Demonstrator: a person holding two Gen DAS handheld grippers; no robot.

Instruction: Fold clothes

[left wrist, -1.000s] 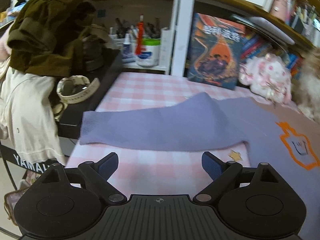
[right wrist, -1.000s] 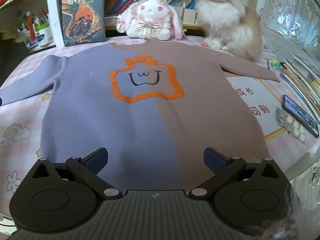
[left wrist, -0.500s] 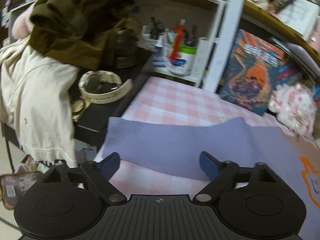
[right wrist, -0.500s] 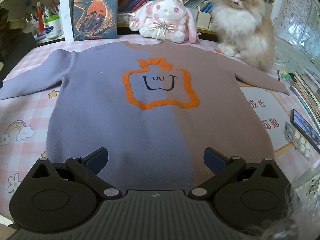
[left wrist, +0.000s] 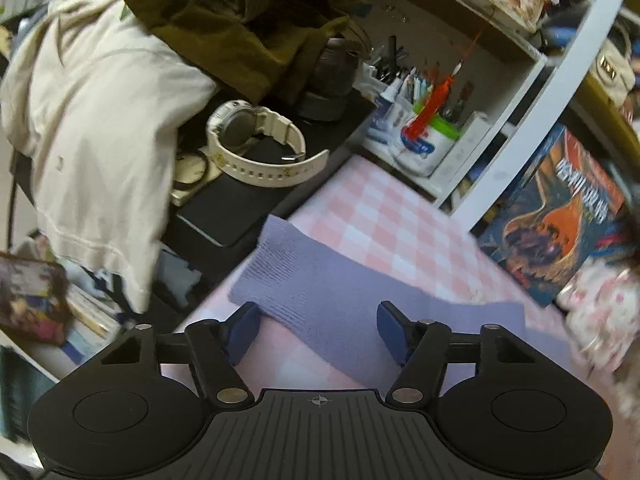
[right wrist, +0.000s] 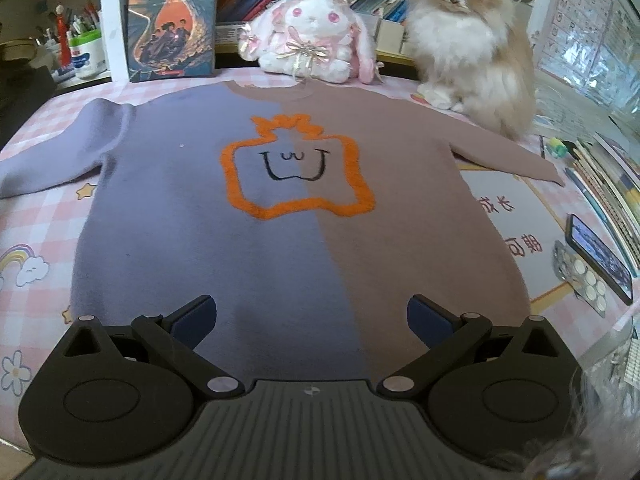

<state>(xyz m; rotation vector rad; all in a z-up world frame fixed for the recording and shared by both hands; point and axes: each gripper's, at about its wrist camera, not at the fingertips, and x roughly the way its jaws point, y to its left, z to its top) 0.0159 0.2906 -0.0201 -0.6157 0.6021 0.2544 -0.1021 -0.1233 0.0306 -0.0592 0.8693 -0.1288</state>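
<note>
A sweater point(right wrist: 280, 216), half purple and half brown with an orange outlined face, lies flat on the pink checked cloth point(right wrist: 36, 216). Its purple sleeve point(left wrist: 320, 280) stretches to the table's left edge. My left gripper point(left wrist: 318, 330) hangs over the cuff end of that sleeve, rolled sideways. Its jaws are closing, the sleeve lies between them, and the pads do not press on it. My right gripper point(right wrist: 312, 316) stands open above the sweater's bottom hem, with nothing between its fingers.
A fluffy cat point(right wrist: 472, 40) sits at the sweater's right shoulder, beside a plush rabbit point(right wrist: 316, 36) and an upright book point(right wrist: 172, 20). A phone point(right wrist: 600, 264) and books lie at the right. Left of the table: a black stand with a white watch point(left wrist: 256, 144) and piled clothes point(left wrist: 100, 112).
The left gripper has moved left along the purple sleeve to its cuff end, rolled, and its jaws have narrowed. The right gripper has stayed over the hem.
</note>
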